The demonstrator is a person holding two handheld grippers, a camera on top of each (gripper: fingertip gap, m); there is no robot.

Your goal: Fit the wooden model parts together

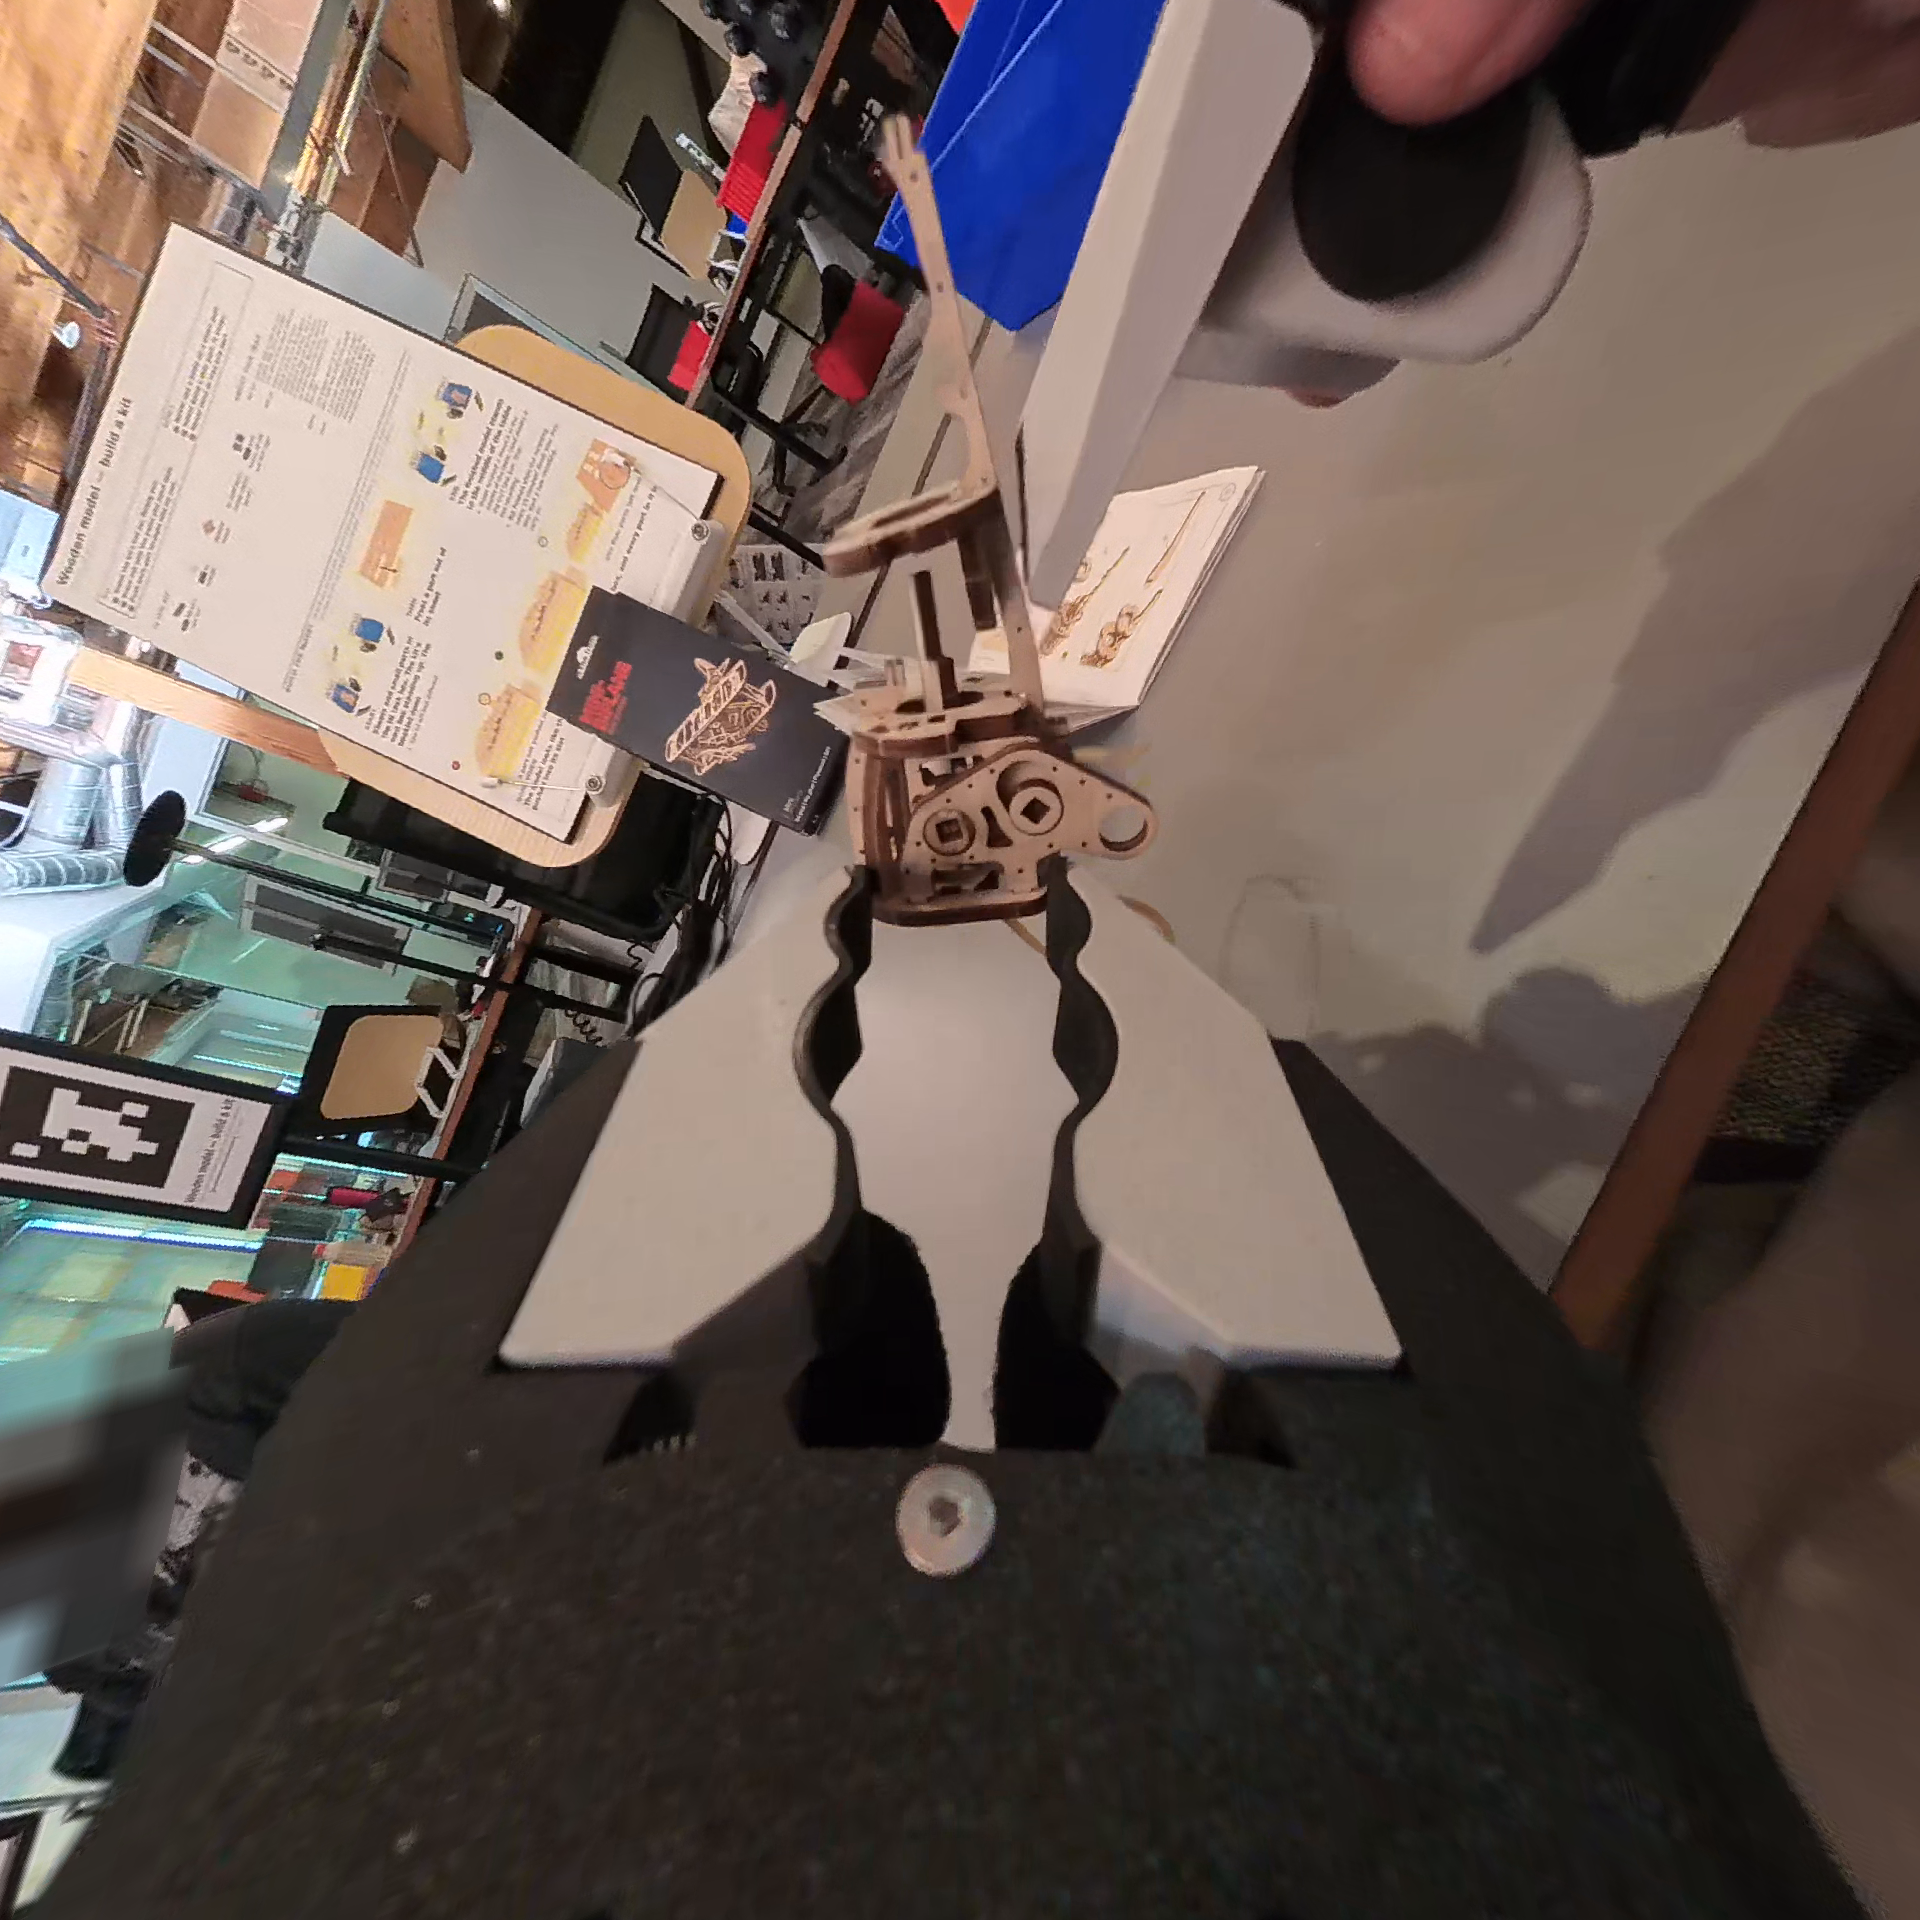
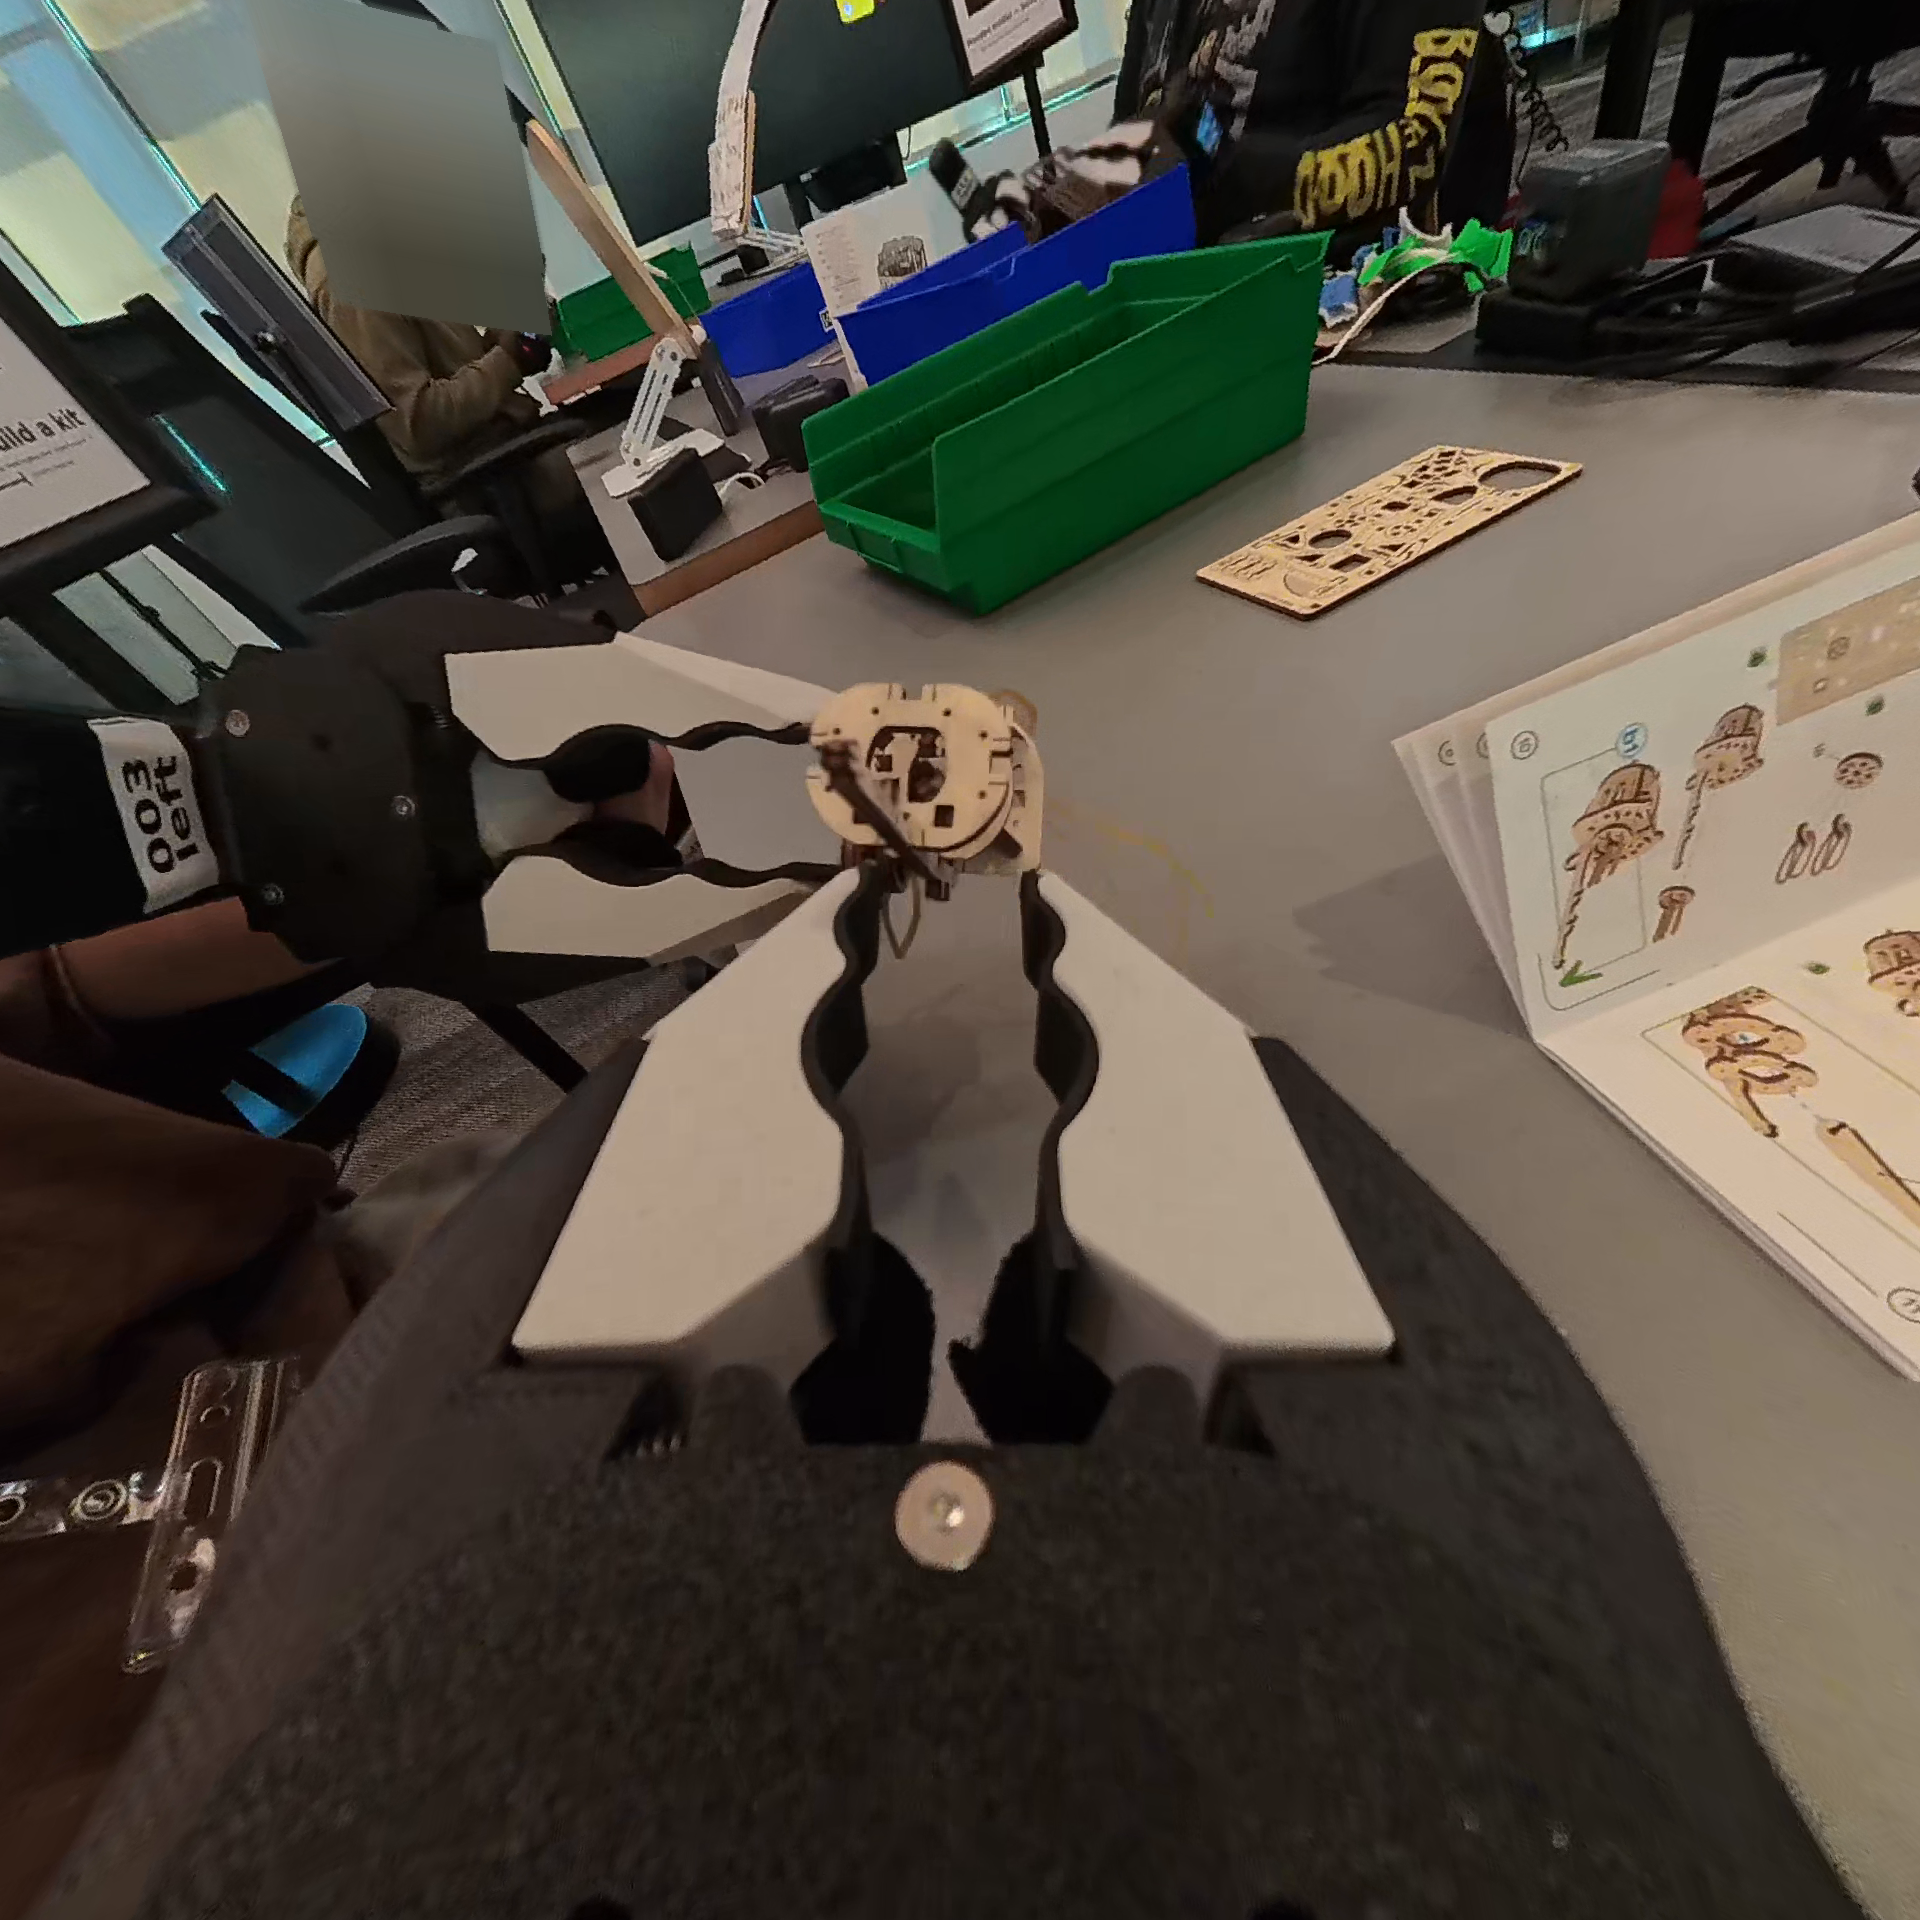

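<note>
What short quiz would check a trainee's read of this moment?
1. True or false: the wooden model lies loose on the table.
2. The bin nearest the punched wooden sheet is: A red, B green, C yellow.
3. What lies open on the table, to the right of the right tongs?
Key: 1 false, the left tongs clamp it; 2 B; 3 the instruction booklet.

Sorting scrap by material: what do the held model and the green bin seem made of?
Model: thin pale plywood, probably laser-cut, given its dark burnt edges and cut-out holes; unfinished, matte. Green bin: moulded plastic by its even colour, ribbed walls and slight sheen.
</note>
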